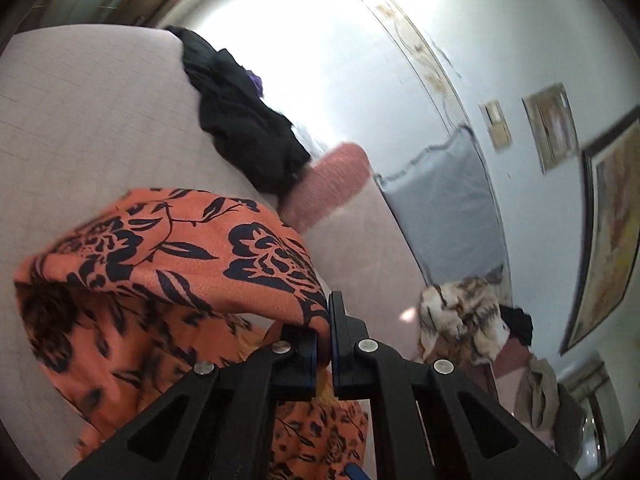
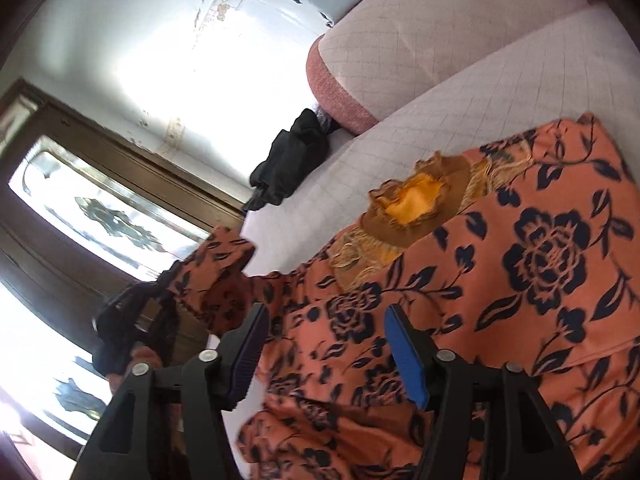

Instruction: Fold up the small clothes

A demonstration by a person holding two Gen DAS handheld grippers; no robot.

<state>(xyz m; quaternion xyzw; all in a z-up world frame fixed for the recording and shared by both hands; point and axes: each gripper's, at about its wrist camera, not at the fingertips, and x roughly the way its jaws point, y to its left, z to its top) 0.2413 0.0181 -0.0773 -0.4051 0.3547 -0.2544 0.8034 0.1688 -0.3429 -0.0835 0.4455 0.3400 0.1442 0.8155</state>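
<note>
The orange dress (image 1: 160, 264) with dark blue flowers lies on a pale bed (image 1: 80, 120). The left gripper (image 1: 325, 346) is pinched tight on one edge of the dress, and the cloth bunches up between its two black fingers and hangs over to the side. In the right wrist view, the same orange dress (image 2: 500, 288) spreads flat over the bed (image 2: 480, 92), which has a thin grid of lines on it. The right gripper (image 2: 326, 350) hovers just above the dress with its fingers spread wide and nothing between them. One finger has a bright blue pad (image 2: 404, 354) and the other has a dark pad (image 2: 250, 354). At the neck of the dress, a yellow and gold patch (image 2: 416, 204) shows. The left gripper (image 2: 132, 328) can be seen far to the side, holding up a sleeve.

A black heap of clothes (image 1: 240, 120) sits on the far edge of the bed, next to a pink bolster pillow (image 1: 328, 184). A grey pillow (image 1: 444, 204) leans on the wall. A brown and white cloth (image 1: 460, 316) lies near it
</note>
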